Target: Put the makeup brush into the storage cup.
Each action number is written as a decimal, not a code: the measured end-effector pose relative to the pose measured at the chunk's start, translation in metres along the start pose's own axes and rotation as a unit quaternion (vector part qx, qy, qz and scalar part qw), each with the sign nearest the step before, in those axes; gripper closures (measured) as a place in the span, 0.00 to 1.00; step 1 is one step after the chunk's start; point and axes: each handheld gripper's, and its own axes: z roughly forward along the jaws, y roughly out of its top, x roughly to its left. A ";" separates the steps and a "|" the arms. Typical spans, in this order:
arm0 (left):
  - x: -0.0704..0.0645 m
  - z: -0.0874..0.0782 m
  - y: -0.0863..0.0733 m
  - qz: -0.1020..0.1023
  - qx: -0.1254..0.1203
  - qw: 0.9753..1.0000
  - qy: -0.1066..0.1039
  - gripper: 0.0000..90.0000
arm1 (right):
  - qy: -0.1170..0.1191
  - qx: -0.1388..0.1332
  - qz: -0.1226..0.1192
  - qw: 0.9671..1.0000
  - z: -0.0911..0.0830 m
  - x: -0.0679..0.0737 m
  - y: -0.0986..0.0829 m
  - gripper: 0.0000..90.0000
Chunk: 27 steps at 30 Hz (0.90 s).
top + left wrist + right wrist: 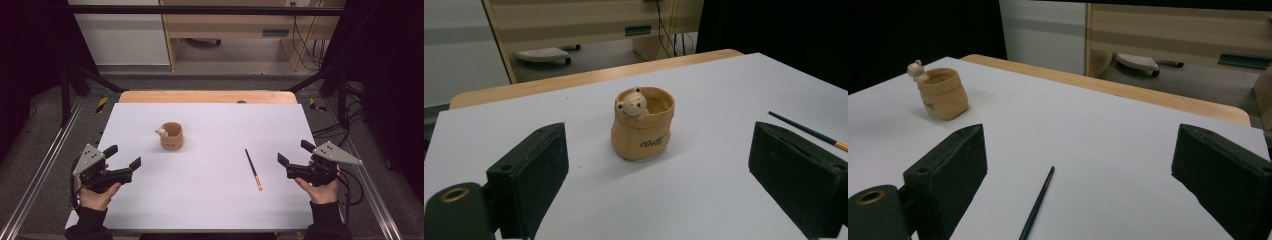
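A: On the white table (210,200), item one: what do I log?

B: I list a tan pot (171,136), upright, left of the middle and toward the far half. A small bear head (161,132) sits on its rim, on the left side as I see it from above. In the left gripper view the pot (642,131) stands straight ahead between the fingers, well apart from both, with dark lettering on its front.

A: Item two?

B: A thin brush (253,169), lying flat right of the middle, dark handle pointing to the far edge, pale tip toward the person. It is well apart from the pot. In the right gripper view the brush (1037,202) lies just ahead, between the fingers, touching neither.

A: Grippers?

B: Left gripper (123,157): held in the person's hand near the front left corner, fingers spread wide, nothing between them. It points toward the pot. Right gripper (296,152): held near the right edge, fingers also spread wide and empty, pointing inward to the brush. I see a grey plate on top of each.

A: Anything else on the table?

B: Its far edge shows a strip of bare wood (207,96). Beyond it I note the floor and pale wooden furniture (235,22).
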 end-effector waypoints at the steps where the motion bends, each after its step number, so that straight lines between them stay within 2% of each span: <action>1: 0.000 0.000 0.000 0.001 0.000 1.000 0.002 0.10 | -0.001 0.003 0.001 1.000 0.000 0.000 0.000 0.09; 5: 0.001 0.000 -0.002 -0.002 0.002 1.000 0.005 0.10 | -0.004 0.012 0.005 1.000 0.000 0.000 0.000 0.09; 18: 0.001 0.005 -0.007 0.006 0.018 1.000 0.009 0.09 | -0.010 0.051 0.000 0.999 0.004 0.007 0.005 0.10; 23: 0.002 0.008 -0.011 0.008 0.028 1.000 0.013 0.09 | -0.010 0.071 0.000 0.997 0.009 0.010 0.008 0.11; 27: 0.003 0.011 -0.014 0.010 0.037 0.999 0.015 0.09 | -0.017 0.092 -0.008 0.996 0.015 0.014 0.012 0.11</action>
